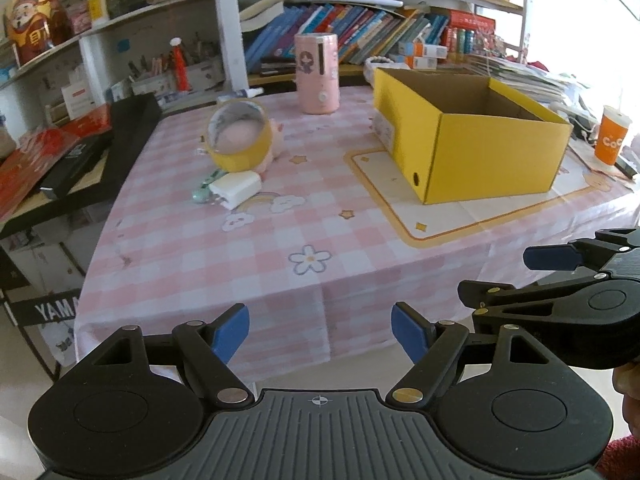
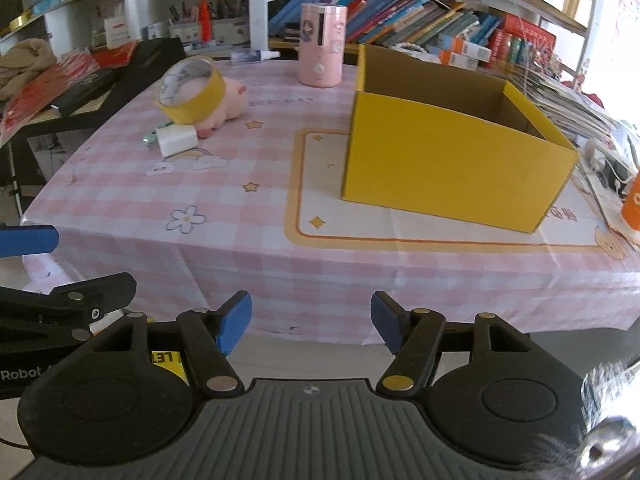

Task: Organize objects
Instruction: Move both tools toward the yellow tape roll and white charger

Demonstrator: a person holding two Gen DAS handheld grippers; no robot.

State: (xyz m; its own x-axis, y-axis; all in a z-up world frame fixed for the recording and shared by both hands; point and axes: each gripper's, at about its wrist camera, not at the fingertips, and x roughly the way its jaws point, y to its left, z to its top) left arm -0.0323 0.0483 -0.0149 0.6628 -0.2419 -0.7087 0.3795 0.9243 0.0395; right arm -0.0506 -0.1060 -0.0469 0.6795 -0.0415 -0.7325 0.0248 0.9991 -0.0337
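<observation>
Fingers of left gripper (image 1: 320, 334) apart, nothing between; right gripper (image 2: 311, 326) likewise spread and empty, both short of tabletop's near edge. Yellow box (image 1: 472, 140) open-topped, right half of tabletop (image 1: 240, 256). Loose cluster toward far left corner: tape roll (image 1: 239, 140) propped against pink plush (image 1: 276, 134), white charger (image 1: 236, 189) just in front. Risk: tape roll leans, so nudge during charger grab likely topples or rolls it off left edge; crowded cluster invites double grab.
</observation>
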